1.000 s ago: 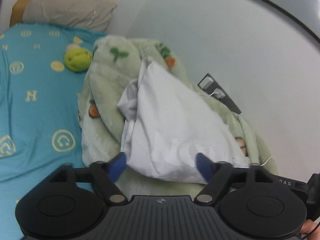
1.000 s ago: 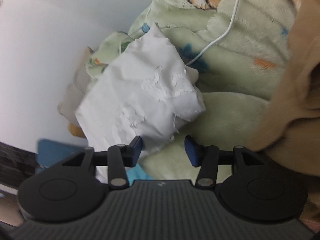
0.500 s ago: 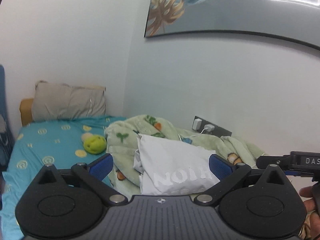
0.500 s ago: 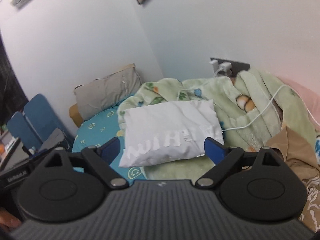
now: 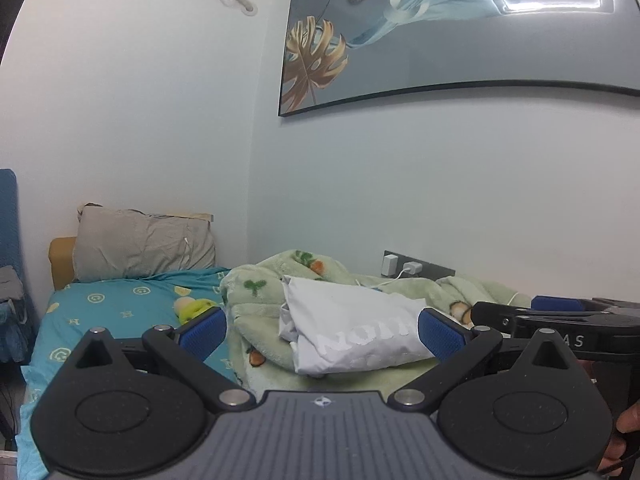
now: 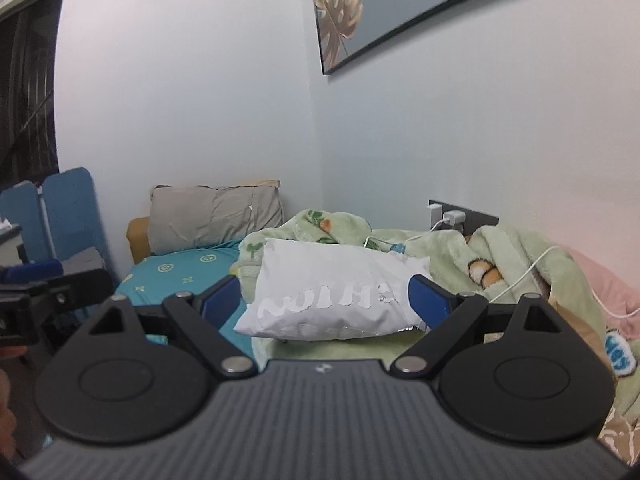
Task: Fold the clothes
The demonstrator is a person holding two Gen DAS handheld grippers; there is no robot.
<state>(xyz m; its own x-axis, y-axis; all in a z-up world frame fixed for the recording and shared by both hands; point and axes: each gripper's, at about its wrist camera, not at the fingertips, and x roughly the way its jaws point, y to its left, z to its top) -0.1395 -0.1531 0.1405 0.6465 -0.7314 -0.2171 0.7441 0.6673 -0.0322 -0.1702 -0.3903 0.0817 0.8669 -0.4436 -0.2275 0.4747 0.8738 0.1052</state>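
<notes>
A folded white garment with cracked white lettering lies on a rumpled green fleece blanket on the bed. My left gripper stands wide open, held back from the garment with nothing between its blue pads. My right gripper is also wide open and empty, well short of the garment. The right gripper's body shows at the right edge of the left wrist view. At the left edge of the right wrist view the left gripper's body shows.
A grey pillow lies at the head of the bed on a teal sheet. A yellow-green plush toy sits beside the blanket. A white charger cable runs from the wall socket. Tan cloth lies at the right.
Both grippers let go of the white garment, opened wide, pulled back and rose. They levelled out, so the wall and picture now fill the upper view. The garment stays on the blanket.
</notes>
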